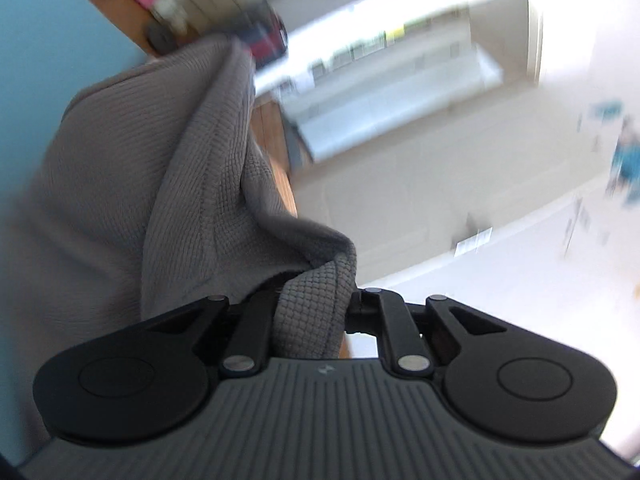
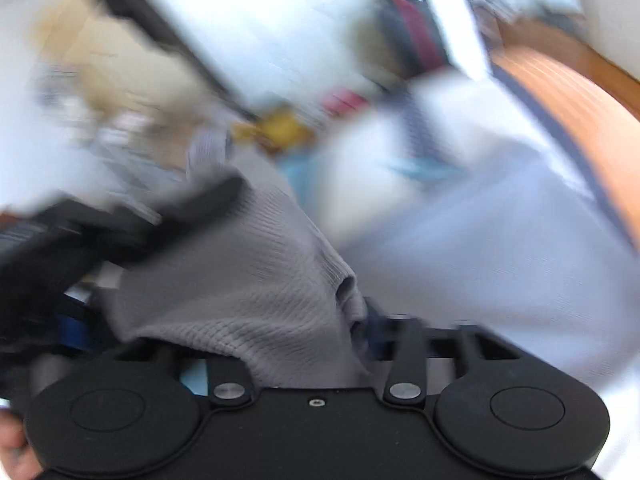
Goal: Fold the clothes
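Grey waffle-knit garment [image 1: 168,168] pinched in left hand-held gripper [image 1: 310,312]; right hand-held gripper [image 2: 320,344] also clamping it; surroundings blurred.

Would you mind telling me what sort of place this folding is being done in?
Probably a lived-in room at home, though both views are badly blurred. A wooden floor shows, with a white cabinet beyond, and both grippers hold a grey knit garment up in the air.
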`<action>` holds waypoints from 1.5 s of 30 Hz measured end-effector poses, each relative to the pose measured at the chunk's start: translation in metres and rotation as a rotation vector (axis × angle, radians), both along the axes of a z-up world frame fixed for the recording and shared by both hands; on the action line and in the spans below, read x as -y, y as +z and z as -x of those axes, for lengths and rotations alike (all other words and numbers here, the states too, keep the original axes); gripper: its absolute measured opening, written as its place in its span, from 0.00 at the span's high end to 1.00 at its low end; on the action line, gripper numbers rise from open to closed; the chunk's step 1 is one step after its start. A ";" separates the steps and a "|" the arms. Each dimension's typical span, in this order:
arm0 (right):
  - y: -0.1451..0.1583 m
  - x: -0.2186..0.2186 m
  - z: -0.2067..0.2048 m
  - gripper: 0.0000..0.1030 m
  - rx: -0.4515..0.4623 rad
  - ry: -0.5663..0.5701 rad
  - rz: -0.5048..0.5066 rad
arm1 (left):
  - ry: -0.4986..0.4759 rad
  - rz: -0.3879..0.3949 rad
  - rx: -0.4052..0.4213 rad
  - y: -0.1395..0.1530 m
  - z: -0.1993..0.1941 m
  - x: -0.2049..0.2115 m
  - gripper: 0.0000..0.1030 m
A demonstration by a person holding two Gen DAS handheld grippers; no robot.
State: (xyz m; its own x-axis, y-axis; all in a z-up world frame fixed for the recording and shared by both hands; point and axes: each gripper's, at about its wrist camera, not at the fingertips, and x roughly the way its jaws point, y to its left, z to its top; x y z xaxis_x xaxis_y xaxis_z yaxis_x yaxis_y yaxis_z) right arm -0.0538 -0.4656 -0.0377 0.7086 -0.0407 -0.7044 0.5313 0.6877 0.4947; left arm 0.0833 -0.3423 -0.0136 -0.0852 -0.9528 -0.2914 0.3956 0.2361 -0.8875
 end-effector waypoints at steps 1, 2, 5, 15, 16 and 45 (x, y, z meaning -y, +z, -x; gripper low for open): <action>-0.011 0.019 0.012 0.40 -0.061 -0.037 -0.012 | -0.031 -0.020 -0.037 -0.009 0.006 0.019 0.84; -0.021 0.037 0.028 0.40 -0.078 -0.077 -0.036 | -0.061 -0.040 -0.074 -0.018 0.013 0.038 0.83; -0.055 0.078 0.084 0.40 0.020 -0.163 -0.238 | -0.023 -0.052 -0.044 -0.031 0.024 0.031 0.71; -0.094 0.098 0.139 0.40 0.301 0.005 -0.321 | 0.161 -0.409 0.260 -0.048 0.015 -0.067 0.47; -0.091 0.094 0.143 0.40 0.297 -0.019 -0.279 | 0.153 -0.427 0.262 -0.055 0.017 -0.074 0.47; -0.057 0.080 0.152 0.79 0.125 -0.348 0.066 | 0.201 -0.318 -0.002 -0.111 0.037 -0.161 0.47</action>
State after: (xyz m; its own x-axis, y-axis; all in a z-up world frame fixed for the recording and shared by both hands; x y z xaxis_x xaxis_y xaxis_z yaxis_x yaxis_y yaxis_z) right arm -0.2054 -0.5452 -0.0948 0.7249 -0.3365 -0.6010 0.6770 0.5089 0.5316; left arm 0.0459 -0.1810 -0.1246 0.0939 -0.8123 -0.5756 0.3118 0.5730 -0.7579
